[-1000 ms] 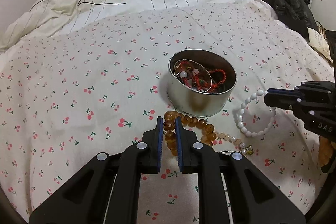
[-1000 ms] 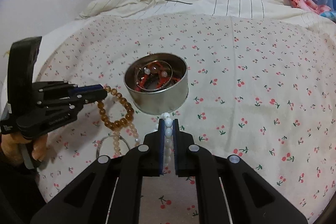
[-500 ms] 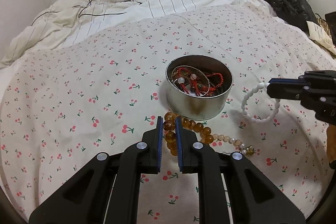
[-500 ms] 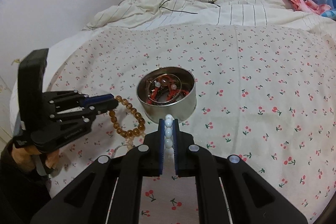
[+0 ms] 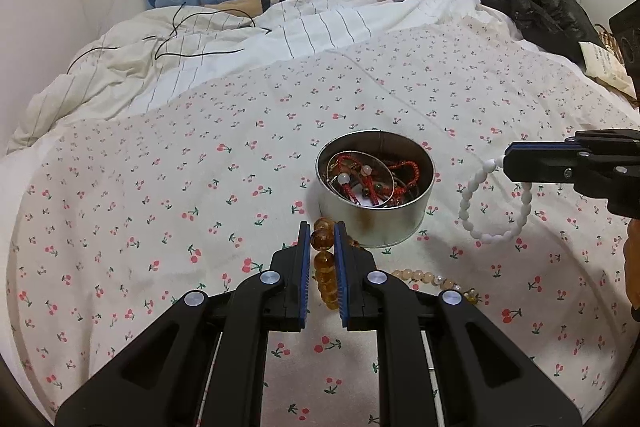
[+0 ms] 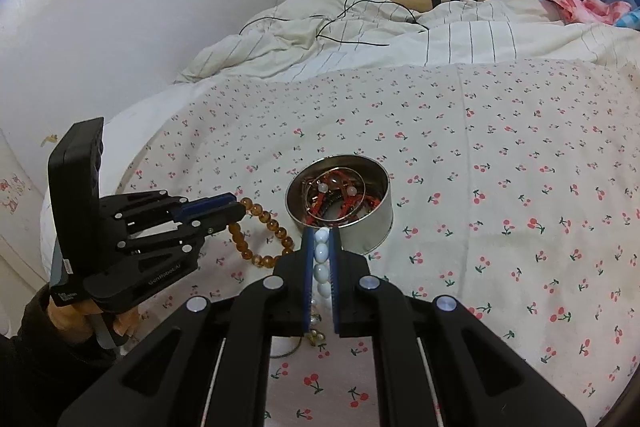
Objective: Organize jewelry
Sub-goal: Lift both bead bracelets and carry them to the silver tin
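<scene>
A round metal tin stands on the cherry-print bedspread with red cord bracelets and thin hoops inside. My left gripper is shut on an amber bead bracelet and holds it lifted, just left of the tin. My right gripper is shut on a white bead bracelet, which hangs in the air right of the tin.
A pale bead strand with a small charm lies on the spread in front of the tin. A rumpled striped duvet with a black cable lies behind. Dark clothes are piled at the far right. The bed's left edge meets a wall.
Both grippers have risen, lifting the amber bracelet and the white bracelet off the bedspread. The tin now looks farther below and ahead.
</scene>
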The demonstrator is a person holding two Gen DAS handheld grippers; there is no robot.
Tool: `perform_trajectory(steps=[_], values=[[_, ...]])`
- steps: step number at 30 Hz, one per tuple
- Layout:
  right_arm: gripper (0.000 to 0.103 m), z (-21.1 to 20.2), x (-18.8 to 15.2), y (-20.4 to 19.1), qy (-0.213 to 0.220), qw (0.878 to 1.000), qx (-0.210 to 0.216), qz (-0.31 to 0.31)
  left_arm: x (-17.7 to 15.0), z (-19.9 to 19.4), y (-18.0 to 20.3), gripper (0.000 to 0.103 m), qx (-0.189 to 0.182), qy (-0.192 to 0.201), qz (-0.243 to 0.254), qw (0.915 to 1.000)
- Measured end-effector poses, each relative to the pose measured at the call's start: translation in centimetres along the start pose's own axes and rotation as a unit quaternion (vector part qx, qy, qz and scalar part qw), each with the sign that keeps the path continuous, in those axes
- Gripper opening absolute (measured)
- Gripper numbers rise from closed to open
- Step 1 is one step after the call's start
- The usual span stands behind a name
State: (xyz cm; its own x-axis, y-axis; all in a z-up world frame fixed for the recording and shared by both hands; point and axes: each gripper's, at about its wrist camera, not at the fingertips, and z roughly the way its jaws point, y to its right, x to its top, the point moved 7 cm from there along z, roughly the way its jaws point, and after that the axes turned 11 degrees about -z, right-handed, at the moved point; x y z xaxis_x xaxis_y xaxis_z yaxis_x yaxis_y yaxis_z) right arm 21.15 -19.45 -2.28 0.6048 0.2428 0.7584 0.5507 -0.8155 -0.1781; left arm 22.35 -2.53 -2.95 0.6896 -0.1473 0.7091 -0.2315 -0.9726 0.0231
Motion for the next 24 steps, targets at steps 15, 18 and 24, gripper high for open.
perform_trajectory(steps=[15, 18, 24], values=[[0.008, -1.2, 1.8, -0.9, 0.034, 0.999, 0.031, 0.004, 1.6, -1.7, 0.7, 0.011, -0.030, 0.028, -0.006, 0.9991], [0.008, -1.5, 2.5, -1.0, 0.045, 0.998, 0.036, 0.005, 2.5, -2.2, 0.9, 0.011, -0.047, 0.035, -0.017, 0.9981], [0.008, -2.3, 3.3, -0.5, 0.067, 0.997, 0.041, 0.017, 5.0, -2.6, 1.1, 0.011, -0.093, 0.040, -0.046, 0.9938]])
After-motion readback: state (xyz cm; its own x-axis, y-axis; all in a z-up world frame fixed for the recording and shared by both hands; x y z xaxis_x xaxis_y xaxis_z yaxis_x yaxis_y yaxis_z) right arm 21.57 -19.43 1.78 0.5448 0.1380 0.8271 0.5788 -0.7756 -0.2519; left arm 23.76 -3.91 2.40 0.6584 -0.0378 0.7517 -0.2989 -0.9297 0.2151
